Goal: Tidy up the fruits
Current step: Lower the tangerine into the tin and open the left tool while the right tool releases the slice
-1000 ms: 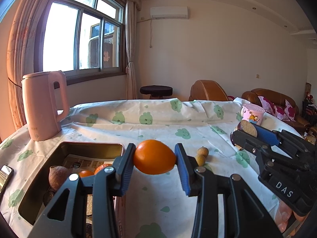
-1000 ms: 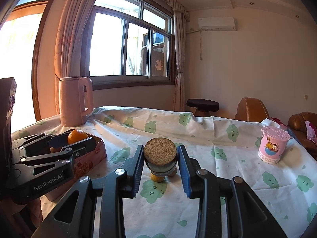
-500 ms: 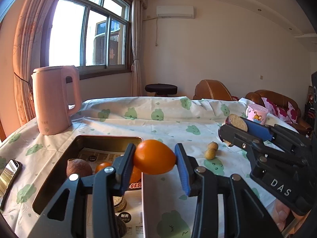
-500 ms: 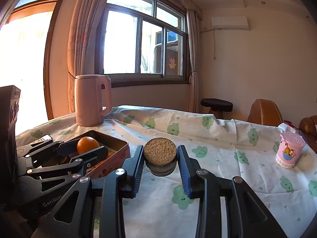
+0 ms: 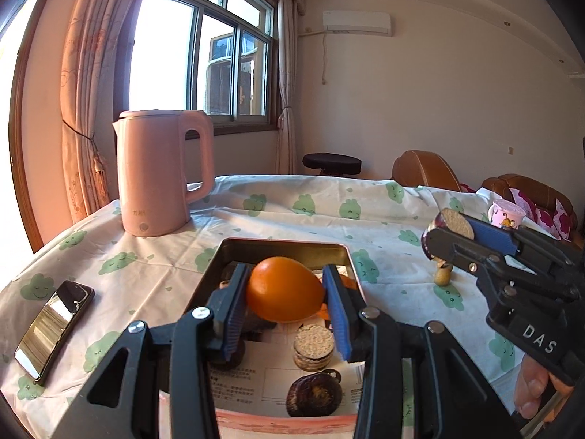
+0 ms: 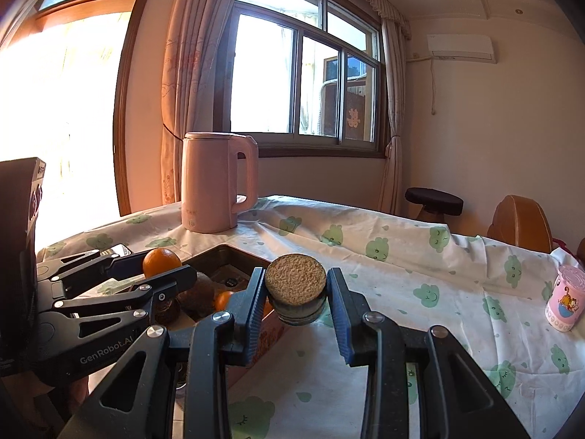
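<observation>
My left gripper (image 5: 287, 292) is shut on an orange fruit (image 5: 285, 289) and holds it above the open metal tray (image 5: 285, 243). Inside the tray lie a round tan-faced piece (image 5: 313, 345), a dark fruit (image 5: 314, 393) and another orange fruit, mostly hidden behind my finger. My right gripper (image 6: 295, 294) is shut on a short dark-skinned fruit piece with a tan cut face (image 6: 295, 281), just right of the tray (image 6: 234, 256). The right wrist view shows the left gripper (image 6: 161, 263) with its orange (image 6: 161, 261) at the left. Two small yellowish fruits (image 5: 443, 274) lie on the cloth.
A pink kettle (image 5: 161, 172) stands behind the tray near the window. A phone (image 5: 55, 329) lies on the cloth at the left. A pink cup (image 6: 565, 298) stands at the table's right. A stool and brown sofas are beyond the table.
Both grippers have swung left with their fruits still held. The orange has gone from beside the tray to over it, and the kettle looms closer.
</observation>
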`<state>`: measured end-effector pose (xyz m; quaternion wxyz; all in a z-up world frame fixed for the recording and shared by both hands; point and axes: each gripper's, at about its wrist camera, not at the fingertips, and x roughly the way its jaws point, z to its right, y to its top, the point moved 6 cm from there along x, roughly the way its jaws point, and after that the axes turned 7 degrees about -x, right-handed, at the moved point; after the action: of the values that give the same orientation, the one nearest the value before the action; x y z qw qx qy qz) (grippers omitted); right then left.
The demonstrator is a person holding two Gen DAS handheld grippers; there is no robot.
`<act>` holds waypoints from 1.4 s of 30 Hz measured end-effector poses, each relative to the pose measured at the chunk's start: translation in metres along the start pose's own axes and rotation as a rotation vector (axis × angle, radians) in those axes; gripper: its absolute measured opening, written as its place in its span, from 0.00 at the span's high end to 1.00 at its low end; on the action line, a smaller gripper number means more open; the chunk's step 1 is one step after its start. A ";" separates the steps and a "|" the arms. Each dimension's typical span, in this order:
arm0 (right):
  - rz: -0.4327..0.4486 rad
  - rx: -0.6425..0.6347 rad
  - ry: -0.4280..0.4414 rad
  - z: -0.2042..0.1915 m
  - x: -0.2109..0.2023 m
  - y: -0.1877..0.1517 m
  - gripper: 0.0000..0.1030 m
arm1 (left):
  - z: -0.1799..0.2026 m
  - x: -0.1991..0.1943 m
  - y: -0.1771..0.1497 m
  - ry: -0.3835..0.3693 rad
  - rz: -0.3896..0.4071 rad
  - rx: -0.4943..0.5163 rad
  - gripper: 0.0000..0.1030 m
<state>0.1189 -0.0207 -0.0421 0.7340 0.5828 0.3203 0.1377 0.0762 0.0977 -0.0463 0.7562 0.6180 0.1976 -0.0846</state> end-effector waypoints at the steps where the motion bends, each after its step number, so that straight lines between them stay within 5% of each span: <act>1: -0.001 -0.004 0.006 -0.003 0.001 0.000 0.65 | -0.006 0.000 0.000 0.007 -0.005 -0.009 0.59; 15: -0.028 -0.033 0.079 -0.034 0.015 0.000 0.65 | -0.051 -0.003 -0.004 0.072 -0.040 -0.059 0.59; 42: -0.143 -0.058 0.159 -0.071 0.070 -0.003 0.65 | -0.051 0.005 -0.018 0.055 -0.100 -0.060 0.59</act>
<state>0.1266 0.0731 -0.0745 0.7309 0.5242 0.4141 0.1399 0.0639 0.1438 -0.0728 0.7635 0.5866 0.2512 -0.0994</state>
